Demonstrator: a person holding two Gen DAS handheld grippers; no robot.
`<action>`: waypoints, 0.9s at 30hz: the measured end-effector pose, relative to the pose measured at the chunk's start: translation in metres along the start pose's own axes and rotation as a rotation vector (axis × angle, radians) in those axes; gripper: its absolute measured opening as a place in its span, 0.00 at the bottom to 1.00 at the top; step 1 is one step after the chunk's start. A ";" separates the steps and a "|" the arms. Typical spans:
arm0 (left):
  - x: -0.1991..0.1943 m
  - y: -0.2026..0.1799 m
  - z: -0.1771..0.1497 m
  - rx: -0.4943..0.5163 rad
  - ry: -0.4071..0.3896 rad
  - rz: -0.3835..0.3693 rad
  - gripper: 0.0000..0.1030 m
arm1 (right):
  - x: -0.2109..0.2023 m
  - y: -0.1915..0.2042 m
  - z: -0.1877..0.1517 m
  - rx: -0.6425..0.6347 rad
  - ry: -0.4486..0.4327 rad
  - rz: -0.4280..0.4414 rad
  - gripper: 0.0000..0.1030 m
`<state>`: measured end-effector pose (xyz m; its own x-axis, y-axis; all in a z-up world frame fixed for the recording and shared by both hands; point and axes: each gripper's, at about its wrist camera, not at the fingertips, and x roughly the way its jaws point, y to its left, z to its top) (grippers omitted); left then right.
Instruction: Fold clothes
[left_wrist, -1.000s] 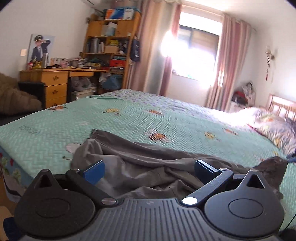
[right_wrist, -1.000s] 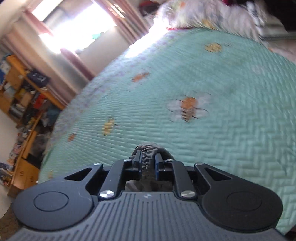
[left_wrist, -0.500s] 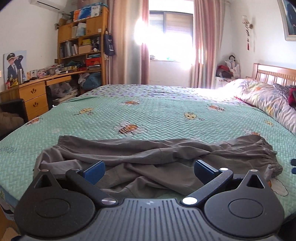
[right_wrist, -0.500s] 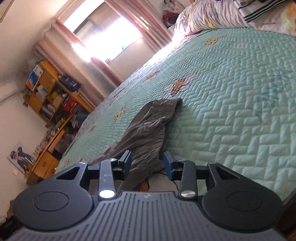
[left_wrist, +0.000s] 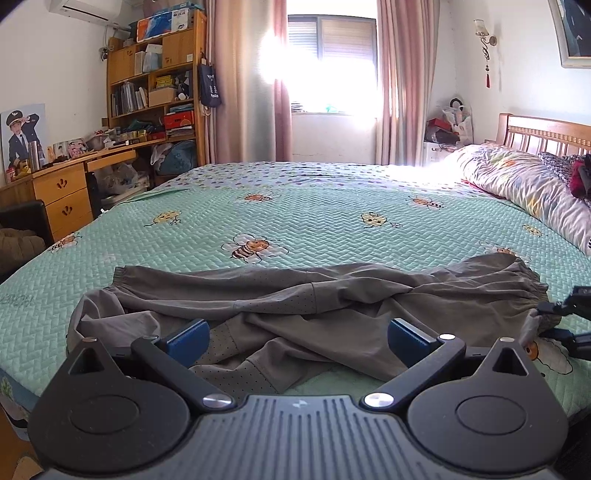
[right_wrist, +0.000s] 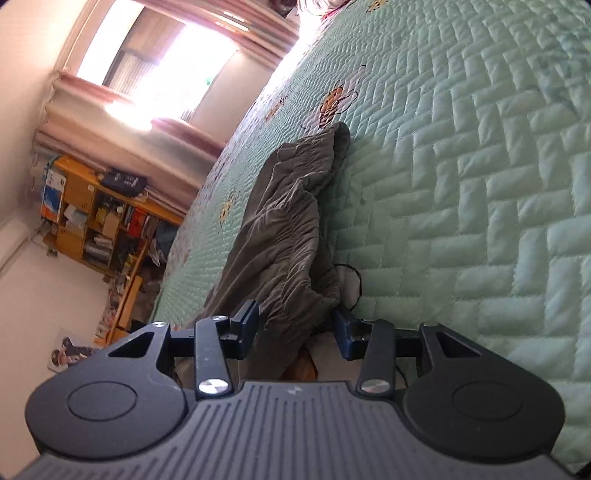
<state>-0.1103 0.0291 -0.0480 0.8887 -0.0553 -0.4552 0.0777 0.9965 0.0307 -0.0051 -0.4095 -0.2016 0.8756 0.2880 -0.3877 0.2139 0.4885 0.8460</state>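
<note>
We've got the grey trousers (left_wrist: 314, 306) spread lengthwise along the near edge of the bed (left_wrist: 332, 221), ready for folding. Left gripper (left_wrist: 295, 336) gapes wide above them, holding nothing. Right gripper (right_wrist: 295, 328) sits half-spread around the elastic waistband, pads not pressing. Only the left view shows the cuffs

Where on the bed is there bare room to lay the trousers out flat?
Bare quilt runs from the trousers to the window side, and between the waistband and the pillow. The near edge is crowded: the trousers lie bunched there, the left gripper over them and the right gripper open at the waistband.
</note>
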 end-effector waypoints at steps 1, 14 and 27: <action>-0.001 0.001 0.000 -0.001 -0.001 0.002 0.99 | 0.002 0.000 0.000 0.009 -0.007 -0.003 0.24; 0.003 0.040 -0.004 -0.149 0.010 0.018 0.99 | -0.146 0.069 0.073 -0.268 -0.162 -0.262 0.17; -0.004 0.075 -0.010 -0.242 0.001 0.046 0.99 | -0.157 0.139 -0.015 -0.588 -0.459 -0.363 0.46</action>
<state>-0.1126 0.1052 -0.0533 0.8883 -0.0099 -0.4592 -0.0731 0.9840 -0.1626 -0.1191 -0.3749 -0.0288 0.9128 -0.2729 -0.3039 0.3672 0.8741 0.3179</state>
